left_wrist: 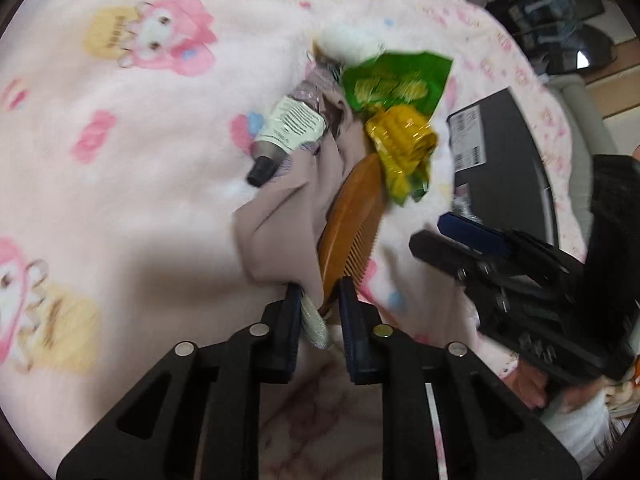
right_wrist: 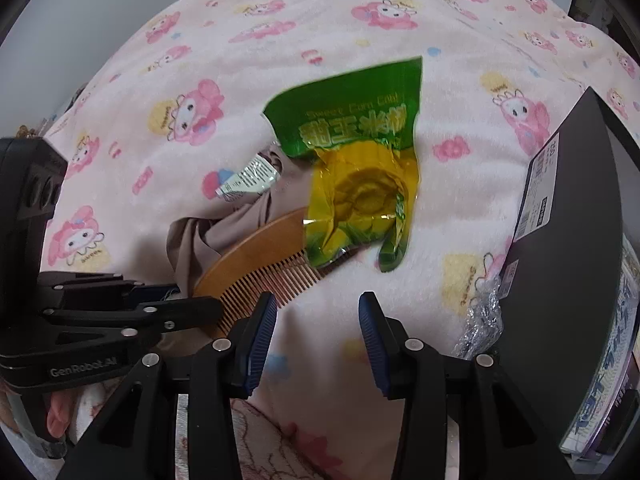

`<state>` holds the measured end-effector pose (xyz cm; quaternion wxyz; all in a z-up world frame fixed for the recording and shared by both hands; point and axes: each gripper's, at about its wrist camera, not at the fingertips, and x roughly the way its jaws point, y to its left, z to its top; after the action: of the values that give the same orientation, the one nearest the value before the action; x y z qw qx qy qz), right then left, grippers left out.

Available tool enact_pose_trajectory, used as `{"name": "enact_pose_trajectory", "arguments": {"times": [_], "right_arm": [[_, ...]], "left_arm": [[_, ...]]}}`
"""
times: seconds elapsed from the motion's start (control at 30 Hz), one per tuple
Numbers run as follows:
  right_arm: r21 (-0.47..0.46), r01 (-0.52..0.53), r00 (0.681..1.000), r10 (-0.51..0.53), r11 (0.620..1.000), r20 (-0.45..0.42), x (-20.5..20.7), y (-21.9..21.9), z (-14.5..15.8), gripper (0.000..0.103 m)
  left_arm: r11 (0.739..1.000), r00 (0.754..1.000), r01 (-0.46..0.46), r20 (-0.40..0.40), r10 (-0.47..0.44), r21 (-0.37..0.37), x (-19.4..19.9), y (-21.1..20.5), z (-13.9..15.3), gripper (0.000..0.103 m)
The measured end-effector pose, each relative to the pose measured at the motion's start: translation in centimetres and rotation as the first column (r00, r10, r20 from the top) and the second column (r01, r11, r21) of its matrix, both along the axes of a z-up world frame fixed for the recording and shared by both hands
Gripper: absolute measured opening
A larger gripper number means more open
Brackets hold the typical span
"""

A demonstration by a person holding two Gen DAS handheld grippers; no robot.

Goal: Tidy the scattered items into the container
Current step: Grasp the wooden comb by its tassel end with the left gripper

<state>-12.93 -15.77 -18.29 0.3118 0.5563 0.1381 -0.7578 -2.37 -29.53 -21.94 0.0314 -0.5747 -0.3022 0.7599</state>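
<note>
Pile on pink cartoon blanket (left_wrist: 120,160); left gripper (left_wrist: 318,294) pinching soft, floppy beige cloth (left_wrist: 280,220) by its near corner; stiff, light brown wooden comb (right_wrist: 256,264) best held by its smooth back; right gripper (right_wrist: 318,312) spread, empty; black box (right_wrist: 568,240) just beside.

Everything lies on the blanket (right_wrist: 440,208). Taking the comb (right_wrist: 256,260) as landmark in the right wrist view: the corn packet (right_wrist: 360,168) lies over the comb's far end and stretches away behind it. The cloth (right_wrist: 224,232) is bunched just left of the comb, touching it along its back. The tube (right_wrist: 248,178) rests on the cloth, behind and left of the comb. The box (right_wrist: 568,240) stands well to the right of the comb, at the blanket's edge, with crumpled wrap (right_wrist: 482,320) against its near corner. The left hand-held gripper (left_wrist: 318,300) sits at the comb's near end, on the cloth edge; the right hand-held gripper (right_wrist: 318,312) hovers just right of the comb's teeth.
</note>
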Motion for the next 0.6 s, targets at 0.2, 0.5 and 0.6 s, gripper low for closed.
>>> {"name": "enact_pose_trajectory", "arguments": {"times": [0.2, 0.5, 0.6], "right_arm": [[-0.051, 0.013, 0.999, -0.011, 0.999, 0.04, -0.4, 0.2, -0.3, 0.039], [-0.049, -0.076, 0.996, 0.079, 0.996, 0.044, -0.9, -3.1, -1.8, 0.039], [-0.058, -0.052, 0.996, 0.056, 0.997, 0.071, -1.5, -2.9, -2.9, 0.039]], "left_arm": [[0.999, 0.999, -0.035, -0.002, 0.035, -0.035, 0.8, -0.5, -0.1, 0.008], [0.997, 0.998, -0.058, -0.014, 0.059, 0.056, 1.2, -0.5, -0.4, 0.021], [0.997, 1.0, -0.029, -0.001, 0.029, 0.072, 0.3, 1.4, -1.5, 0.023]]}}
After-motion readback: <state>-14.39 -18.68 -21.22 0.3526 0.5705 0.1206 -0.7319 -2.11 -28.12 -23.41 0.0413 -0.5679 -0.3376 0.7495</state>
